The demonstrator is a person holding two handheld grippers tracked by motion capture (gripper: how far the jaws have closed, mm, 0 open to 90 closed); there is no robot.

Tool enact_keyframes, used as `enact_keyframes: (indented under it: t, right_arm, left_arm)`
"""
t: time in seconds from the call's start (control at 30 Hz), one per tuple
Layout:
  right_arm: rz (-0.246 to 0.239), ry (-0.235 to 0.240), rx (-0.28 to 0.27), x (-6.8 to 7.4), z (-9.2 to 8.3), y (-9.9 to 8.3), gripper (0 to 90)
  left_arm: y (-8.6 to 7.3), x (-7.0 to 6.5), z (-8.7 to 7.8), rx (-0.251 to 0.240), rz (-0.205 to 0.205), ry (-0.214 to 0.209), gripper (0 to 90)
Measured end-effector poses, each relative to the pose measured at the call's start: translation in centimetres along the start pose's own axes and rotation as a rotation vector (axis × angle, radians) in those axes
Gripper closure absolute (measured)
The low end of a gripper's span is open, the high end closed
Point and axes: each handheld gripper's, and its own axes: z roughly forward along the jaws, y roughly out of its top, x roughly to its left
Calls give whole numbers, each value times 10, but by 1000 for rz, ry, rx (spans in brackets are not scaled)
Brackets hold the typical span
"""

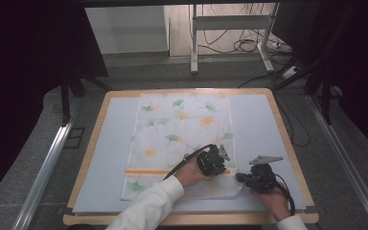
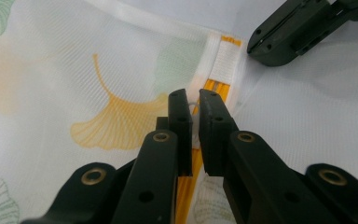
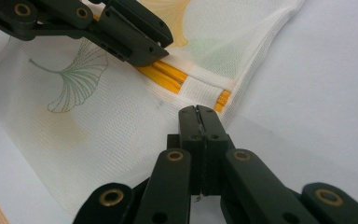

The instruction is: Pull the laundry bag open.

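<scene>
Pale grey mat (image 1: pixel 110 158) on a wooden table (image 1: pixel 88 165), grey floor all round, dark curtains to either side, a white frame (image 1: pixel 230 28) and loose cables (image 1: pixel 249 45) far beyond the tongs.

White mesh bag (image 1: pixel 182 129) printed with green and orange leaves, lying flat on the mat, stretching away ahead of both tongs, near edge just under them. Orange zip (image 1: pixel 148 171) across the bag's near part, ending at a white tab (image 3: pixel 205 88) by the right edge.

Left tongs (image 2: pixel 194 100) over the bag's near right corner, tipped down onto the zip close to its end, held in a hand (image 1: pixel 189 173) reaching in slantwise, white sleeve (image 1: pixel 153 203) behind. Jaws nearly together, a small pale ring (image 2: pixel 193 100) showing in the slit between them; gripped or not, cannot tell.

Right tongs (image 3: pixel 198 112) just right of the left pair, at the bag's right edge, low over the cloth, jaws clenched flat against each other with a sliver of the bag's edge seemingly nipped between. Right hand (image 1: pixel 274 201) behind, at the table's near edge.
</scene>
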Motion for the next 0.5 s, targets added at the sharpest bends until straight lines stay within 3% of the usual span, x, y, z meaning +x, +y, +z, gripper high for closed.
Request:
enact_keyframes:
  t: [0.1,0.23,0.5]
  right_arm:
    - [-5,0,0,0,0,0,900]
    - [-7,-1,-1,0,0,0,900]
    - [-7,0,-1,0,0,0,900]
  left_arm:
    - [-4,3,-3,5,-4,21,847]
    - [-12,10,-8,2,-33,2,846]
    - [-17,11,-12,5,-30,14,846]
